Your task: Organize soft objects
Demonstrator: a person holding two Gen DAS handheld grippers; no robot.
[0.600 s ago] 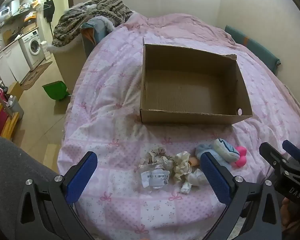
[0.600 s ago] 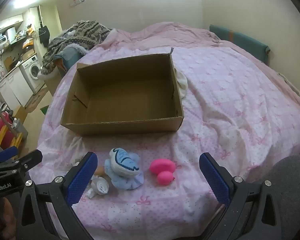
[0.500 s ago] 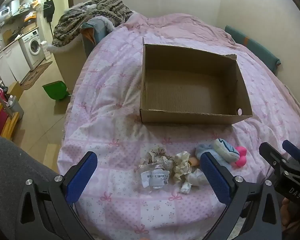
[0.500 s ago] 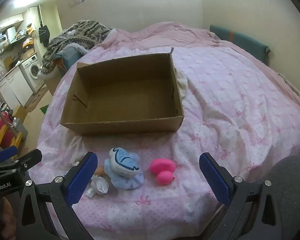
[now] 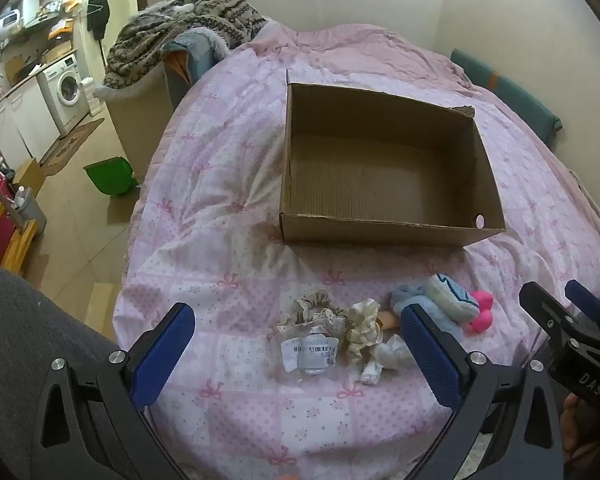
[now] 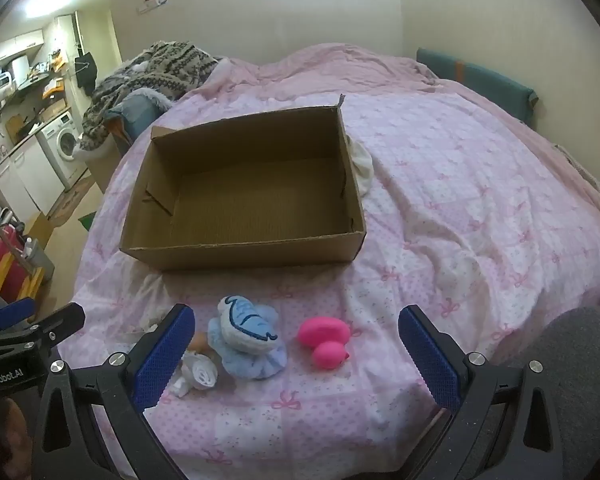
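pink bedding [image 6: 460,208] carries an empty cardboard box [image 6: 240,248], and nothing has shifted since a moment ago. your left gripper [image 5: 296,340] and right gripper [image 6: 296,336] hang wide apart, unloaded, with the soft toys [image 6: 248,340] just short of the box; sorting hasn't begun.

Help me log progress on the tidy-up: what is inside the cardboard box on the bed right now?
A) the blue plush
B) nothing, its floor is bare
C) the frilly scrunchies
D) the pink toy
B: the cardboard box shows only bare corrugated floor, while the pink toy, blue plush and scrunchies all lie on the bedspread in front of it.
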